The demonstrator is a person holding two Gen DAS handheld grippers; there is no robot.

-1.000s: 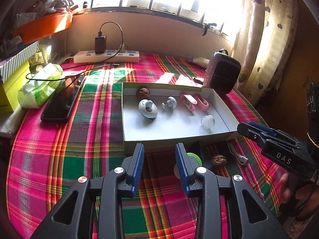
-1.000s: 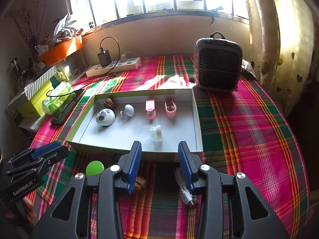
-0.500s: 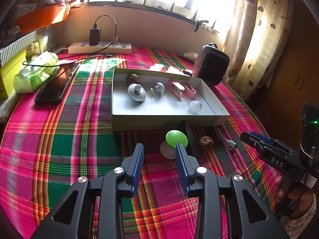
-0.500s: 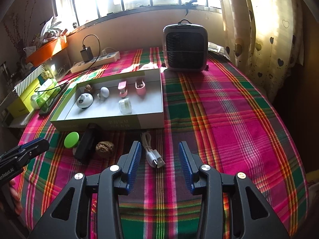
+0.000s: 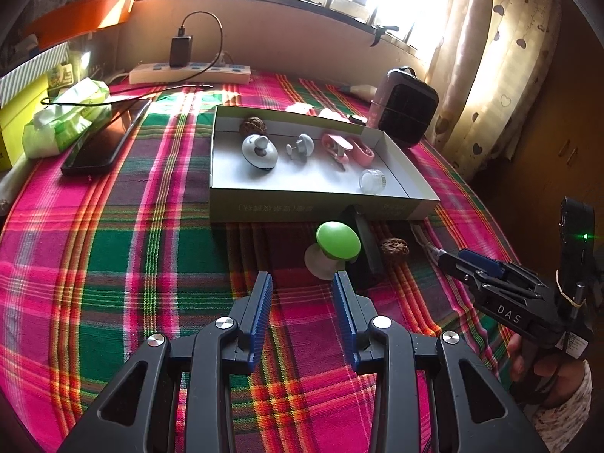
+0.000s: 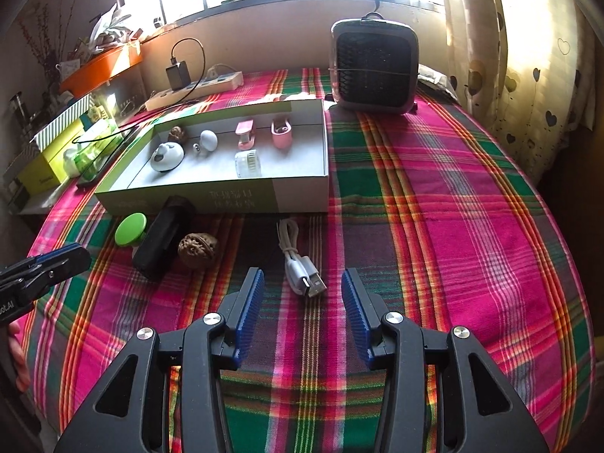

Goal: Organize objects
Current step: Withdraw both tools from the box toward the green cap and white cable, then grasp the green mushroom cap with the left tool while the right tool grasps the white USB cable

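You are part way through, by the look of it: the shallow green-and-white cardboard box (image 6: pixel 302 192) already holds six small items, while four lie on the plaid cloth in front of it: a green-capped mushroom-shaped toy (image 5: pixel 337 243), a black oblong case (image 6: pixel 162 236), a wrinkled brown walnut (image 6: pixel 197 249) and a coiled white USB cable (image 6: pixel 300 264). Your left gripper (image 5: pixel 302 294) is open and empty just short of the toy. Your right gripper (image 6: pixel 300 294), its jaws just widened, is open around the cable's plug, not touching. The box's near wall stands between these things and its floor.
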